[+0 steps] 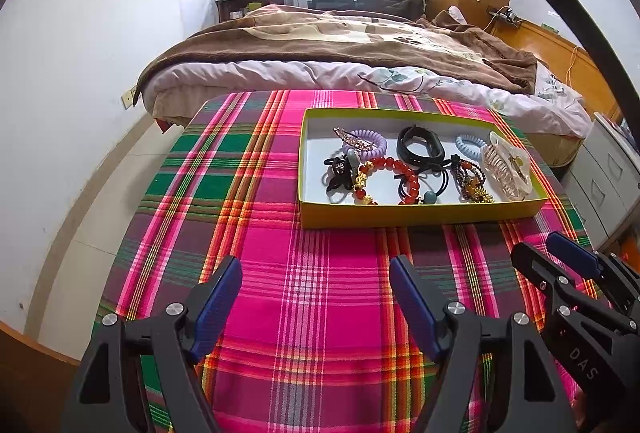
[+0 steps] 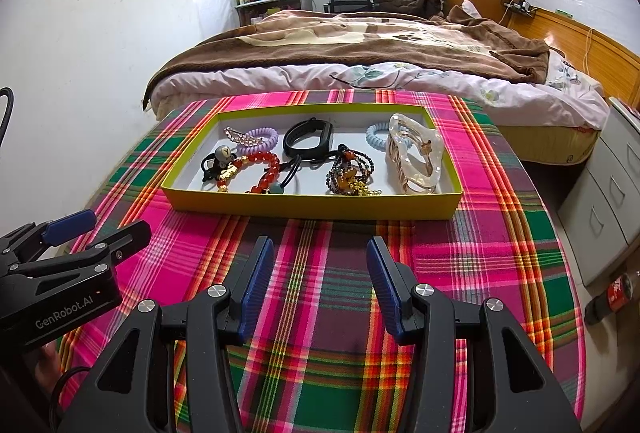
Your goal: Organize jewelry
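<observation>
A shallow yellow-green box (image 1: 420,217) (image 2: 312,208) lies on the plaid tablecloth (image 1: 304,297) (image 2: 328,313). Inside it are a purple spiral hair tie (image 1: 370,141) (image 2: 260,139), a black band (image 1: 420,147) (image 2: 308,137), a blue spiral tie (image 1: 470,145) (image 2: 376,135), a clear hair claw (image 1: 508,165) (image 2: 416,157), a red bead bracelet (image 1: 392,177) (image 2: 256,169) and dark beads with gold charms (image 1: 472,181) (image 2: 352,173). My left gripper (image 1: 316,265) (image 2: 116,223) and right gripper (image 2: 320,245) (image 1: 538,243) hover side by side in front of the box, both open with nothing between their fingers.
A bed with a brown blanket (image 1: 340,41) (image 2: 360,45) stands just behind the table. White drawers (image 2: 604,201) (image 1: 608,173) sit at the right, with a dark bottle (image 2: 612,293) on the floor beside them. The left side drops to floor and wall.
</observation>
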`<state>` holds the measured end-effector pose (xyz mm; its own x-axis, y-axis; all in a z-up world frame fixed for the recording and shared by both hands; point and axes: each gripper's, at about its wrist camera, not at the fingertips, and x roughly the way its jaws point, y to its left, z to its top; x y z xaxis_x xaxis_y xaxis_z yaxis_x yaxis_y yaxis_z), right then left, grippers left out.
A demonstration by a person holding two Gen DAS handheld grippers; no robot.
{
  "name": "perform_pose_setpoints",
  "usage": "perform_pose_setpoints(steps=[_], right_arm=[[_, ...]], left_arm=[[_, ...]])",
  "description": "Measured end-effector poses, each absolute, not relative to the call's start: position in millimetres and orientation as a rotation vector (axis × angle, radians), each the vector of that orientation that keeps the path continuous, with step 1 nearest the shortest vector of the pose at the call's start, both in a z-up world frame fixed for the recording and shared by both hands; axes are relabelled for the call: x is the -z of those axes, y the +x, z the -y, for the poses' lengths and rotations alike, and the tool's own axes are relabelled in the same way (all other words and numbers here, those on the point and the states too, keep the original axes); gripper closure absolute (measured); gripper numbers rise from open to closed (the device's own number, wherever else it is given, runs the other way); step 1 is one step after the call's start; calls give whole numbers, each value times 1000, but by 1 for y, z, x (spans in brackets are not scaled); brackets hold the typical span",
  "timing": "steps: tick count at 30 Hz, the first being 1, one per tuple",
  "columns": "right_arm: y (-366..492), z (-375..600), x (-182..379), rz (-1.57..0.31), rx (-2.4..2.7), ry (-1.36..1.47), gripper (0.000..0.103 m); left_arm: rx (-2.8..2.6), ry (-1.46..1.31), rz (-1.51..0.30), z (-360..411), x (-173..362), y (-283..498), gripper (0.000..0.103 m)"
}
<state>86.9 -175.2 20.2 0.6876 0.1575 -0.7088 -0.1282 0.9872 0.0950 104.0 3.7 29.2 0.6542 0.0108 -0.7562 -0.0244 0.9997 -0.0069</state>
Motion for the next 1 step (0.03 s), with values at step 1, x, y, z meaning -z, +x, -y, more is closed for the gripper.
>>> perform_pose_setpoints(steps=[1], right_arm=[[87, 175, -20, -797, -160, 39, 54]], left_arm=[[-18, -17, -858, -3, -29, 105, 27]])
